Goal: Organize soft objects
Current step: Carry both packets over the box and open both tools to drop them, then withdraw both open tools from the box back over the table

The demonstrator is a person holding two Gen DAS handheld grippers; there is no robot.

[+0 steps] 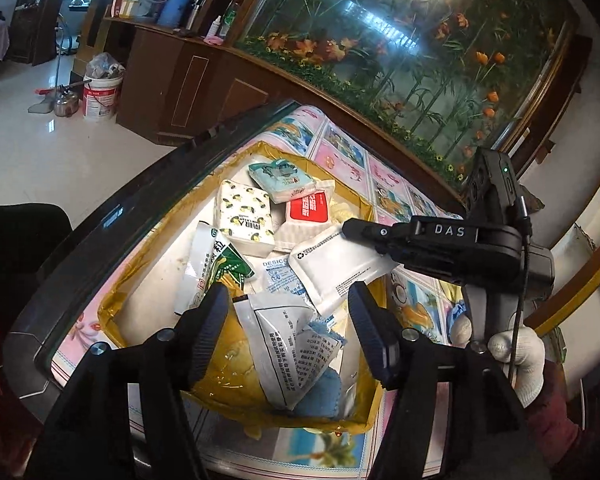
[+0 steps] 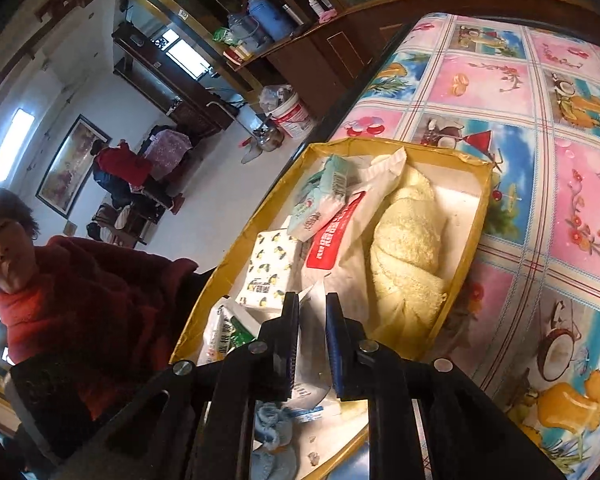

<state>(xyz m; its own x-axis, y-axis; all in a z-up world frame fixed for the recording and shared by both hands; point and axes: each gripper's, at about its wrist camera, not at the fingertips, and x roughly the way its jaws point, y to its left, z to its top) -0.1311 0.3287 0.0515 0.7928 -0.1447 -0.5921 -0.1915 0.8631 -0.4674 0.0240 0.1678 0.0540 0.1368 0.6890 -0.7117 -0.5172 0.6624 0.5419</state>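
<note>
A gold-walled box (image 1: pixel 156 240) on the table holds several soft packs. Among them are a lemon-print tissue pack (image 1: pixel 244 216), a teal tissue pack (image 1: pixel 284 178), a red-label pack (image 1: pixel 308 208), a green-and-white sachet (image 1: pixel 216 264) and a printed silver pouch (image 1: pixel 284 344) over a blue cloth (image 1: pixel 320 392). My left gripper (image 1: pixel 288 320) hangs open above the box's near end, gripping nothing. My right gripper (image 2: pixel 313 312) is shut on a flat white pouch (image 1: pixel 332 268), held just above the packs. A yellow towel (image 2: pixel 408 248) lies along the box's right side.
The table carries a pink and blue fruit-print cloth (image 2: pixel 540 160) and has a dark edge (image 1: pixel 100 220). A white-gloved hand (image 1: pixel 516 356) holds the right gripper. A person in red (image 2: pixel 80 292) sits at the table's side. A wooden cabinet (image 1: pixel 204 80) and a white bucket (image 1: pixel 100 96) stand beyond.
</note>
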